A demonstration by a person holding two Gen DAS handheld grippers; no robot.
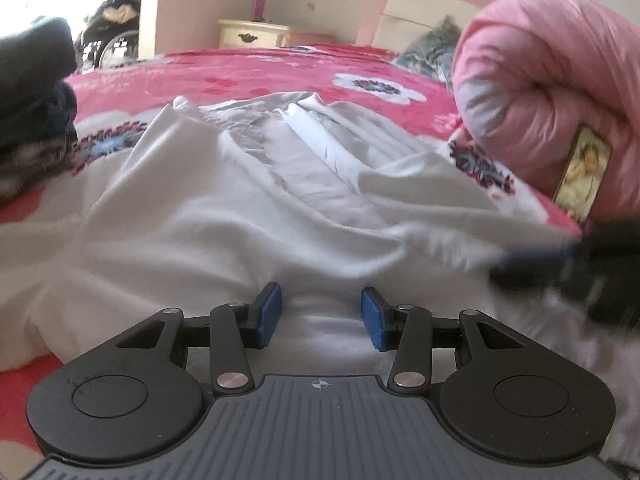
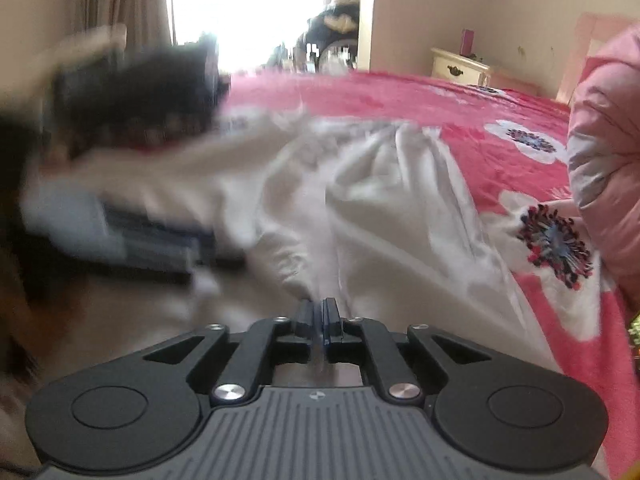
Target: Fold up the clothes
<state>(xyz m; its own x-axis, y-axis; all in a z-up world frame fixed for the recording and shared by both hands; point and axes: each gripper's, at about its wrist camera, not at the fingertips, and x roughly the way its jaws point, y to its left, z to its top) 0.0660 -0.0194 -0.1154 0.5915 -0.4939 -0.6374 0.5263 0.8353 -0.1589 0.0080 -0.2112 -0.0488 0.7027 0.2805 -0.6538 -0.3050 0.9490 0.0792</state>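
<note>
- White cloth: the garment [image 1: 224,216] lies crumpled on the bed, spread ahead of your left gripper [image 1: 321,318] and running under and between its fingers.
- Blue-padded fingers [image 1: 269,314] of your left gripper: spread apart, garment fabric lying in the gap, pads not pressing on it.
- Your right gripper [image 2: 320,318]: fingers [image 2: 305,316] almost together, a thin fold of the white garment [image 2: 380,208] pinched between them; the fabric rises in a ridge straight ahead of the tips.
- Red floral bedspread [image 1: 248,72]: beyond the garment and to the right of both pairs of fingers.
- Pink rolled quilt [image 1: 552,92]: far right of your left fingers, resting on the bedspread, touching the garment's edge or just beside it; you cannot tell which.
- Dark clothes pile [image 1: 36,92]: far left of your left fingers, on the bed.
- Cream nightstand [image 1: 254,34]: well beyond the fingers, against the wall.
- Blurred dark shape [image 1: 576,264]: right of your left fingers, over the garment, your right gripper seen in motion blur.
</note>
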